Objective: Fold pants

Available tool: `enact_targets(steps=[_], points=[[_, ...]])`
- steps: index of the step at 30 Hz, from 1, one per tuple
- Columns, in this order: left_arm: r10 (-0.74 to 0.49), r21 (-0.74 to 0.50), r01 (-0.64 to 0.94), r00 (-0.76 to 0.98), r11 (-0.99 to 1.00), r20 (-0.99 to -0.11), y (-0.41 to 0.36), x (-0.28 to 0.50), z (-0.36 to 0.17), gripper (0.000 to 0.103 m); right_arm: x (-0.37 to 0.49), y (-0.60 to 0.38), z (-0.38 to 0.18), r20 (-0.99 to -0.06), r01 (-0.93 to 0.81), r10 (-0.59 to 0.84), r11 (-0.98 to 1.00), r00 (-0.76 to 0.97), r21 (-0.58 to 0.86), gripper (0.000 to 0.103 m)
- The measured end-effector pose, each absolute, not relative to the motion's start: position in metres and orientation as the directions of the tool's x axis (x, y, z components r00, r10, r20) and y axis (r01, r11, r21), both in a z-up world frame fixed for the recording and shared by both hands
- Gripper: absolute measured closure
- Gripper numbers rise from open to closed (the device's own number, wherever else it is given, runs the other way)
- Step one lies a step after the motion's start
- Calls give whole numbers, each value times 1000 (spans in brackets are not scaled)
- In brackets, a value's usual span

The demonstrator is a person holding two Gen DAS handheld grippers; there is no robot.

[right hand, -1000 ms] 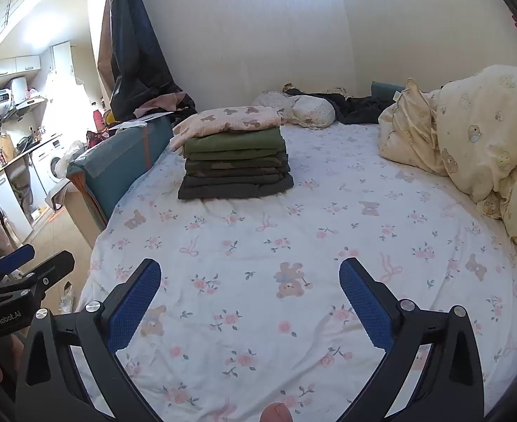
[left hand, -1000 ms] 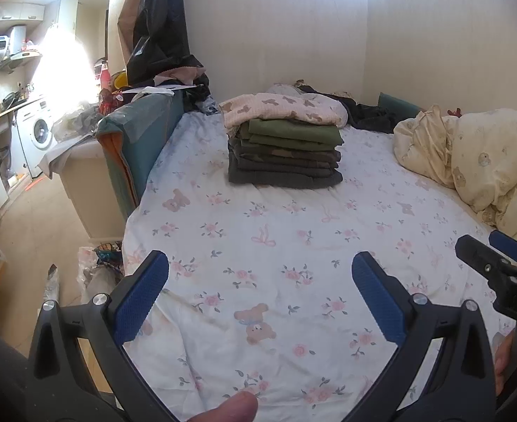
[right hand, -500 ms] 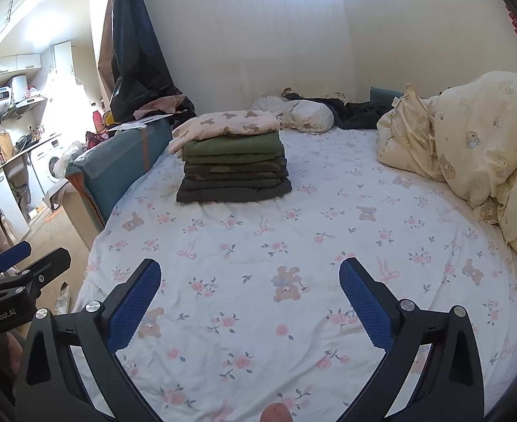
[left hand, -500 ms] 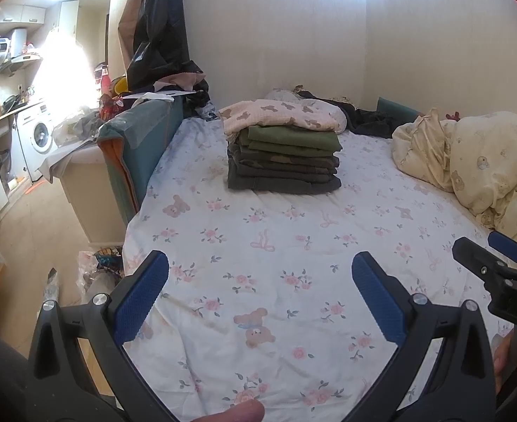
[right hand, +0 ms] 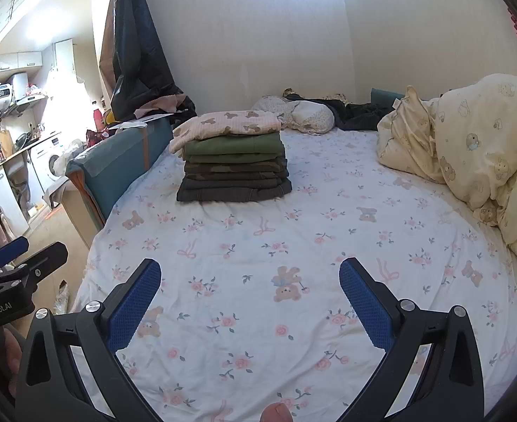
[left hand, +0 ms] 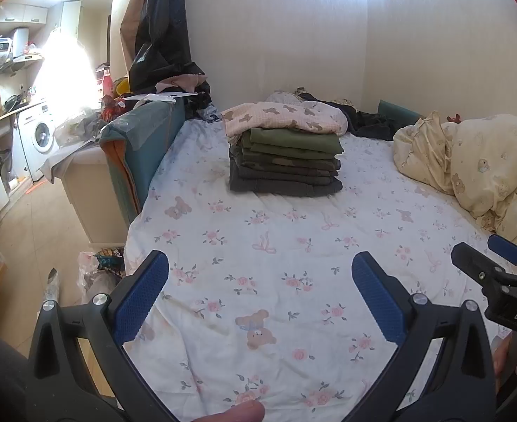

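Left claw (left hand: 260, 292) and right claw (right hand: 249, 293) spread wide

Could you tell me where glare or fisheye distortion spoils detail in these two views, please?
Left wrist view: window glare whitens the wall above the washing machine, and the bed sheet bulges. Right wrist view: similar glare upper left, and the folded stack stays sharp; the frame edges darken and curve.

I saw a white bed sheet (left hand: 293, 246) printed with pink roses and brown bears, olive, camouflage and charcoal folded pants (left hand: 286, 165), and a pale-yellow bear-print duvet (right hand: 469, 140).
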State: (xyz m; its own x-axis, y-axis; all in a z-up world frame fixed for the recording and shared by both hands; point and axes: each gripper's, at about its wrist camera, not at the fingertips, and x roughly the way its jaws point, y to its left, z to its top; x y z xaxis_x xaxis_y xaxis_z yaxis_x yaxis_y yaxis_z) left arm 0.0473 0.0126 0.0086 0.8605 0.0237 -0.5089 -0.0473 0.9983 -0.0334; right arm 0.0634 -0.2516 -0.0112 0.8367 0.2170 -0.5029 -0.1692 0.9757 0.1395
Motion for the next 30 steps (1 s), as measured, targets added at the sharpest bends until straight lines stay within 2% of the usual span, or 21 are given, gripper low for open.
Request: enact_targets(steps=[30], points=[[31, -25, -50, 860, 998, -509, 12, 48, 8, 0, 64, -255, -14, -508, -170, 214, 977, 834, 132, 0]])
